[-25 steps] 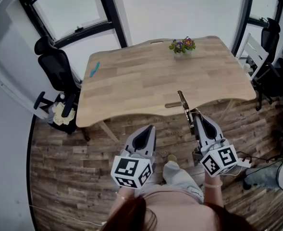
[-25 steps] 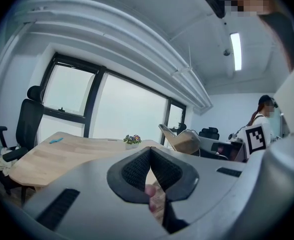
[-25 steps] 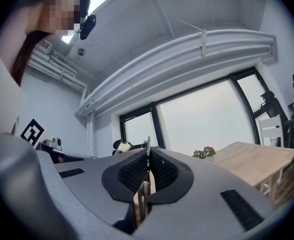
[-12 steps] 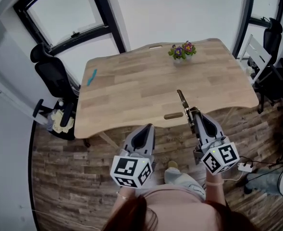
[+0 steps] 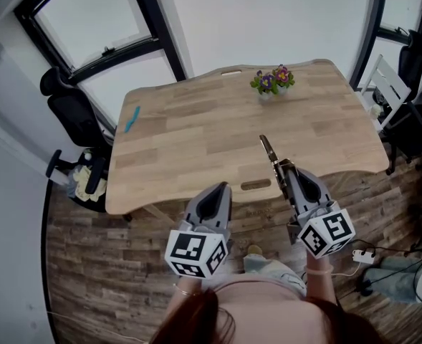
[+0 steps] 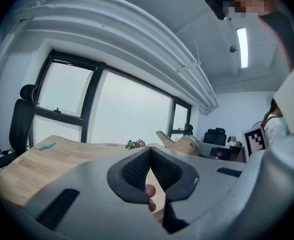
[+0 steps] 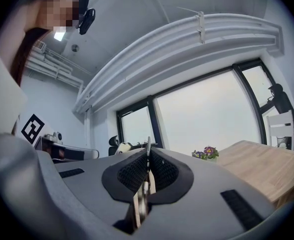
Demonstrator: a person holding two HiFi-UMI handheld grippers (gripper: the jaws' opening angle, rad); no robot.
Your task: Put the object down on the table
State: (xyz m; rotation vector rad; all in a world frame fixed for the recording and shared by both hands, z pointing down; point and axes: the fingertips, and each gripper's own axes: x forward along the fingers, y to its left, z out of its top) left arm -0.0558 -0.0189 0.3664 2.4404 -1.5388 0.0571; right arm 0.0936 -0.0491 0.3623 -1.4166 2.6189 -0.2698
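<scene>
My right gripper (image 5: 285,168) is shut on a thin flat tool (image 5: 269,151) with a metal edge. The tool sticks out forward, and its tip is over the near edge of the wooden table (image 5: 196,135). In the right gripper view the tool (image 7: 147,145) stands edge-on between the pressed pads. My left gripper (image 5: 221,189) hangs short of the table's near edge. In the left gripper view its pads (image 6: 137,166) meet at the tip with nothing between them.
A small pot of flowers (image 5: 271,82) stands at the table's far side and a blue object (image 5: 131,119) lies at its left. A slot (image 5: 256,185) is cut near the front edge. A black office chair (image 5: 71,110) stands left and a white chair (image 5: 393,84) right.
Both grippers have moved forward toward the table, which now sits nearer and lower in the head view. The tool's tip has come over the table's front edge. The jaws have not changed.
</scene>
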